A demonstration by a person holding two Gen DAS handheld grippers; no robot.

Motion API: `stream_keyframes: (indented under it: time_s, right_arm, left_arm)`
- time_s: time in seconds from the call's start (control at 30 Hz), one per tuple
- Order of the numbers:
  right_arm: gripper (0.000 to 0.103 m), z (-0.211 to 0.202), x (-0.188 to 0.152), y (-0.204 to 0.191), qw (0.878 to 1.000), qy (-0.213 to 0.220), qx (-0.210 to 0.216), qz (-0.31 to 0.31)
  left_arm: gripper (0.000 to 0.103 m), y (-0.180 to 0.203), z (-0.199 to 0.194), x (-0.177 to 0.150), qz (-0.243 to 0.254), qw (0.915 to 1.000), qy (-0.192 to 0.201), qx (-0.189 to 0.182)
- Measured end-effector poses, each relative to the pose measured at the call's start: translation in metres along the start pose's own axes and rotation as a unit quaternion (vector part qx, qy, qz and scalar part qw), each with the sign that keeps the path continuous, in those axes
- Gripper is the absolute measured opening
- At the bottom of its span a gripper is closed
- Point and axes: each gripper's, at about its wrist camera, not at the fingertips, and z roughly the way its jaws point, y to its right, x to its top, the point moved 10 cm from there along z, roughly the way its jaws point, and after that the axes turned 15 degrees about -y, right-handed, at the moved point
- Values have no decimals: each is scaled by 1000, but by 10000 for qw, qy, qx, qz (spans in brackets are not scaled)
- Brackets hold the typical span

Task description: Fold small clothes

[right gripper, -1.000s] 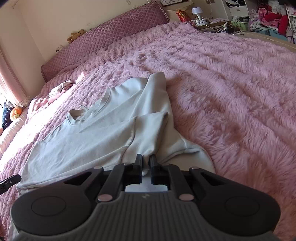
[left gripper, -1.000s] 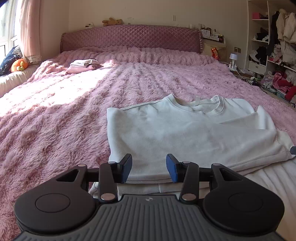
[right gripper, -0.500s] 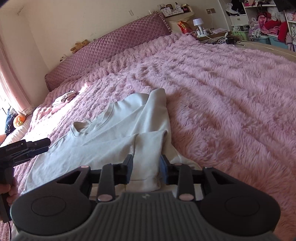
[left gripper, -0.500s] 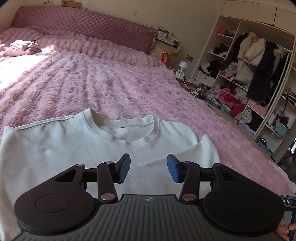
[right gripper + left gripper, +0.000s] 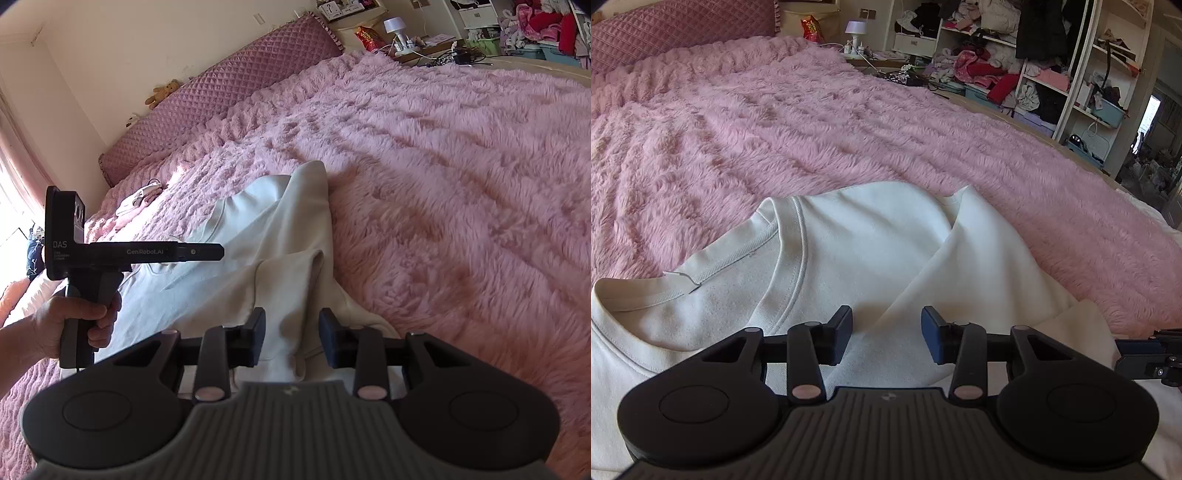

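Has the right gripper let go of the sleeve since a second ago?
Yes. The right gripper now has open jaws around the sleeve of the sweatshirt; earlier they were shut.

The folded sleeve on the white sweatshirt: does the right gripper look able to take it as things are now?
Probably yes. The right gripper is open, its fingers either side of the folded sleeve of the white sweatshirt, with nothing between. The left gripper hovers off to the side.

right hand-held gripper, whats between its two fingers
In the right wrist view, the right hand-held gripper stands open, with a folded sleeve of the white sweatshirt in the gap.
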Motion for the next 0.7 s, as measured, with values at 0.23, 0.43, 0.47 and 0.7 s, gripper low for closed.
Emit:
stream_keyframes:
  time_s: [0.23, 0.43, 0.47, 0.7]
  right_arm:
    - [29, 4, 2, 3, 9999, 2, 84, 80]
    - [30, 3, 0, 3, 9999, 3, 95, 96]
    - [30, 3, 0, 3, 9999, 4, 72, 97]
    - [42, -22, 12, -25, 9975, 503, 153, -475]
  left_arm:
    - [0, 4, -20, -1, 81, 9984, 551, 128]
    - [1, -21, -10, -15, -432, 9975, 392, 404]
    - [8, -20, -7, -16, -454, 9974, 362, 421]
    - [43, -13, -53, -8, -501, 9899, 1156, 656]
